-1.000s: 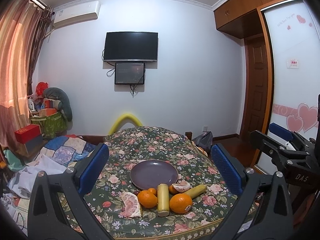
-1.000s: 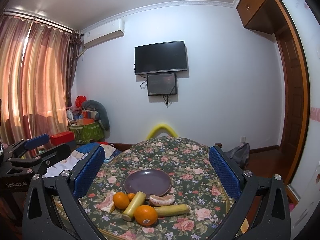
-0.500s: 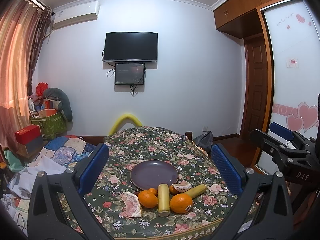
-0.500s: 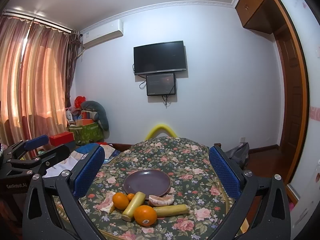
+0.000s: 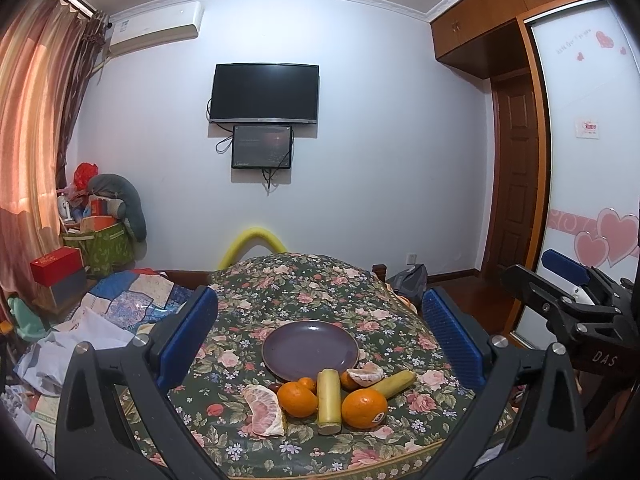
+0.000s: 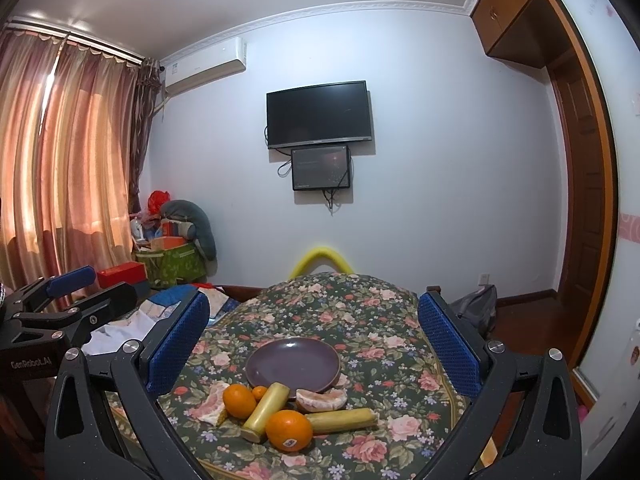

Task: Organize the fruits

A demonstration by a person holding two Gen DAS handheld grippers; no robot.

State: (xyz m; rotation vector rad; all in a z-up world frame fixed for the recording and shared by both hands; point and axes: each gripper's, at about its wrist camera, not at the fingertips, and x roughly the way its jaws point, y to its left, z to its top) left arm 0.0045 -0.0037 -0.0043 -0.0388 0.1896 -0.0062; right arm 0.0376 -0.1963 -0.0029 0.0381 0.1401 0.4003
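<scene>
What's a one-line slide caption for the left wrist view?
Open left gripper hovers before an empty purple plate, with oranges, pomelo segments and sugarcane pieces on the floral tablecloth.

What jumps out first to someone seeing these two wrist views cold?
Probably the fruit cluster at the near edge of the floral tablecloth: two large oranges, two pale yellow-green stalks and peeled pomelo pieces, all lying just in front of the empty purple plate. Next, the open blue-padded left gripper and right gripper, each framing the plate, and the dark TV on the far wall.
</scene>
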